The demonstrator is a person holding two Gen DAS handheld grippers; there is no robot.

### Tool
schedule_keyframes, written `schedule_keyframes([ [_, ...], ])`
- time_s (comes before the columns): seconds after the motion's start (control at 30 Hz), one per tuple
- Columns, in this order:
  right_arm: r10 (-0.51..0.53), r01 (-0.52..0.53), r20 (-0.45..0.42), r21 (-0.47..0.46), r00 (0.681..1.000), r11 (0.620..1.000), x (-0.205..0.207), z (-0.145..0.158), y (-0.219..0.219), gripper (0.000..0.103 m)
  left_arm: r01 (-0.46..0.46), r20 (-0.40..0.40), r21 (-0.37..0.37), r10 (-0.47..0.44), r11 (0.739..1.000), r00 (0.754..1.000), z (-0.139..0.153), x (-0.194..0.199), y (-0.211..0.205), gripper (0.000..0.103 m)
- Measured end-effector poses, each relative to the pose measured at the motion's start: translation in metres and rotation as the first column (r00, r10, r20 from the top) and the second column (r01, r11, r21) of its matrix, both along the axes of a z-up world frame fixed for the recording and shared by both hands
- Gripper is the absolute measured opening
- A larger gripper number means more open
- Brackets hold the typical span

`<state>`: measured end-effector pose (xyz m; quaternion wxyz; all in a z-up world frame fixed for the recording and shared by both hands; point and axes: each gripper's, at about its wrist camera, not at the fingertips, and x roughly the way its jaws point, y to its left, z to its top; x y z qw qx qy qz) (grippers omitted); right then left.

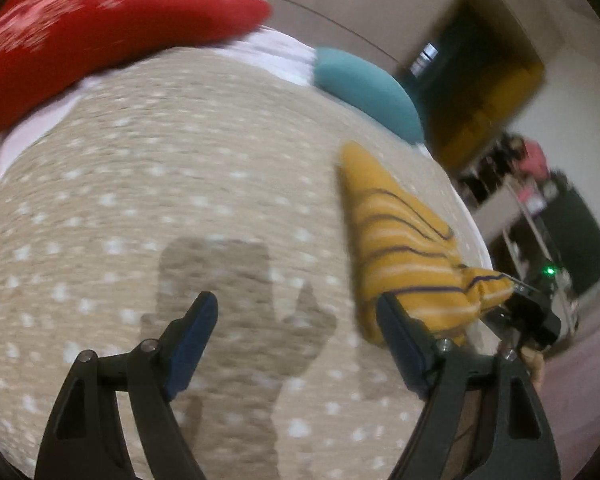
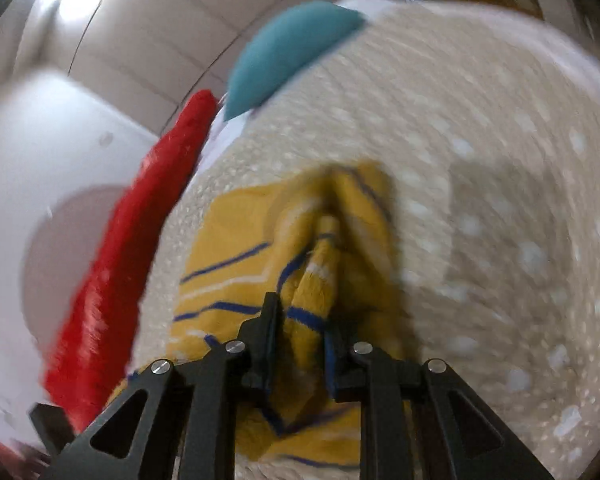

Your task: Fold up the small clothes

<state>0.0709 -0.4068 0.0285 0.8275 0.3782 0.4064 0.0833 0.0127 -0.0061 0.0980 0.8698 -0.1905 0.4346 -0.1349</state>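
R gripper [image 2: 300,344] clamped on a bunched fold of the yellow striped garment [image 2: 260,256], lifting it off the beige dotted blanket [image 2: 480,160], prob to spread it; L gripper [image 1: 296,344] jaws apart, empty, blurry view

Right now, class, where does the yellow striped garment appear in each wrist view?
Left wrist: yellow striped garment right of centre, pinched at its lower end by the right tongs.
Right wrist: yellow striped garment centre and low, bunched between the tongs.
Shared landmark: teal cushion at the bed's far edge.
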Motion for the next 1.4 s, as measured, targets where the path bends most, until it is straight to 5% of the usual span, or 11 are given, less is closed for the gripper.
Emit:
schedule_keyframes([
  [0.2,-0.040,0.044,0.055,-0.076,0.998,0.996,-0.037,0.017,-0.035,0.029,0.063,-0.019,0.080,-0.062,0.995,0.998,-0.002,-0.005,-0.048,0.080],
  [0.33,0.011,-0.001,0.175,-0.059,0.985,0.998,-0.057,0.049,-0.027,0.064,0.067,-0.050,0.099,-0.062,0.993,0.997,-0.008,-0.009,-0.063,0.080],
  [0.43,0.129,-0.109,0.198,-0.109,0.972,0.988,-0.054,0.059,0.013,0.066,0.069,-0.067,0.108,-0.062,0.992,0.996,-0.010,-0.010,-0.071,0.080],
  [0.5,0.210,-0.184,0.162,-0.162,0.964,0.969,-0.047,0.049,0.036,0.057,0.069,-0.058,0.115,-0.063,0.991,0.996,-0.007,-0.009,-0.075,0.080],
  [0.53,0.247,-0.224,0.132,-0.168,0.960,0.960,-0.043,0.041,0.045,0.011,0.069,-0.047,0.130,-0.063,0.989,0.997,-0.002,-0.010,-0.078,0.080],
  [0.57,0.267,-0.252,0.092,-0.155,0.959,0.955,-0.037,0.031,0.049,0.006,0.070,-0.040,0.140,-0.065,0.988,0.997,0.002,-0.012,-0.081,0.080],
  [0.8,0.125,-0.126,-0.017,-0.171,0.992,0.977,-0.066,-0.001,0.004,0.005,0.117,-0.029,0.160,-0.114,0.980,0.993,0.005,0.020,-0.103,0.086],
  [1.0,0.104,-0.111,-0.046,-0.176,0.994,0.978,-0.067,-0.021,0.013,0.006,0.110,-0.191,0.066,-0.096,0.992,0.977,-0.051,0.075,-0.117,0.089],
  [1.1,0.116,-0.123,-0.055,-0.173,0.992,0.977,-0.058,-0.025,0.012,0.006,0.139,-0.200,0.037,-0.129,0.990,0.971,-0.052,0.077,-0.111,0.089],
  [1.33,0.097,-0.072,0.135,-0.178,0.986,0.981,-0.068,0.028,-0.008,0.069,0.142,-0.091,-0.063,-0.148,0.988,0.985,-0.024,0.079,-0.074,0.091],
  [1.4,0.086,-0.062,0.129,-0.179,0.988,0.982,-0.056,0.031,-0.010,0.071,0.163,-0.098,-0.092,-0.172,0.982,0.980,-0.032,0.088,-0.074,0.092],
])
